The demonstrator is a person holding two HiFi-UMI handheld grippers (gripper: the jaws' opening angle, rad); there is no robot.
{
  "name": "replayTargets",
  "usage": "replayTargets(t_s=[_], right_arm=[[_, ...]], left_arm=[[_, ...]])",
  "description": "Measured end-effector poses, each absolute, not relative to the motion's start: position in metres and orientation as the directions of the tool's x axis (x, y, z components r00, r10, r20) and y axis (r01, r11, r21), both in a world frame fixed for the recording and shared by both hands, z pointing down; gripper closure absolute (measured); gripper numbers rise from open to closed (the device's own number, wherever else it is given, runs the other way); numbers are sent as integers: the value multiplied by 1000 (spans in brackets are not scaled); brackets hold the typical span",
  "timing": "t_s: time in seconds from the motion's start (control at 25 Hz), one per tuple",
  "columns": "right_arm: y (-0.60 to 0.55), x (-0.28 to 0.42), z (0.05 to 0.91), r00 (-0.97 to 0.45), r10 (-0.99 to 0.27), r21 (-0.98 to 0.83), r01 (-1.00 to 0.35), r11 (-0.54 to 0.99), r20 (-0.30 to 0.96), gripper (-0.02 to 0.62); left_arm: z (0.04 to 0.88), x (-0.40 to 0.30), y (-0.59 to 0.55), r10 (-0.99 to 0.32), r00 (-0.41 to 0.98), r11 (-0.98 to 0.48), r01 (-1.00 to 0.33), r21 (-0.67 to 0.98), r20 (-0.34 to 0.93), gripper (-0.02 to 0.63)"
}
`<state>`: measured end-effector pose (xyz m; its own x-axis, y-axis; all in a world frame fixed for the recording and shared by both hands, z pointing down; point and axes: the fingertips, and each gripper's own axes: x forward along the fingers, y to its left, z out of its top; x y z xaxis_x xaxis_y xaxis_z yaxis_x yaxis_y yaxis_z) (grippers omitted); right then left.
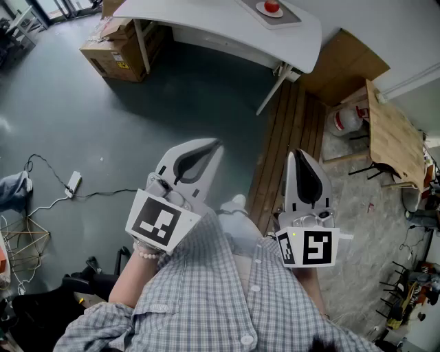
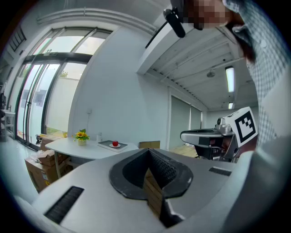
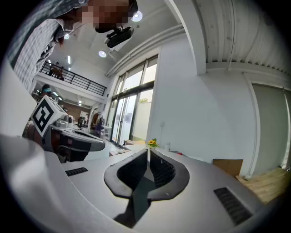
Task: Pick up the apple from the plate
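A red apple (image 1: 272, 6) rests on a small white plate (image 1: 264, 11) in a grey tray (image 1: 289, 16) on the white table (image 1: 206, 20) at the far end of the room. The left gripper view shows the apple (image 2: 115, 144) tiny and far off. Both grippers are held close to the person's body, well short of the table. My left gripper (image 1: 216, 144) is shut with nothing in it, its jaws pressed together (image 2: 148, 152). My right gripper (image 1: 300, 152) is also shut and empty (image 3: 148, 152).
Cardboard boxes (image 1: 117, 48) sit under the table's left end. A vase of sunflowers (image 2: 82, 135) stands on the table left of the tray. Wooden planks (image 1: 285, 137) and a wooden table (image 1: 395, 134) lie to the right. A power strip and cables (image 1: 69, 185) are on the floor at left.
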<state>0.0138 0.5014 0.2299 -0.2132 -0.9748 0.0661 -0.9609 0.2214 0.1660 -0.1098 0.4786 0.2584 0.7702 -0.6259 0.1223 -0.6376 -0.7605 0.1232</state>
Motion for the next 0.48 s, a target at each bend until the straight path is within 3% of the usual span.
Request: replayTargets(t_s=[0.48], right_arm=[[515,11,229,-210,-976,170,-961,217,59,561]], left_arm=[[257,-114,490,-632,767,-757,-642,120,113,595]])
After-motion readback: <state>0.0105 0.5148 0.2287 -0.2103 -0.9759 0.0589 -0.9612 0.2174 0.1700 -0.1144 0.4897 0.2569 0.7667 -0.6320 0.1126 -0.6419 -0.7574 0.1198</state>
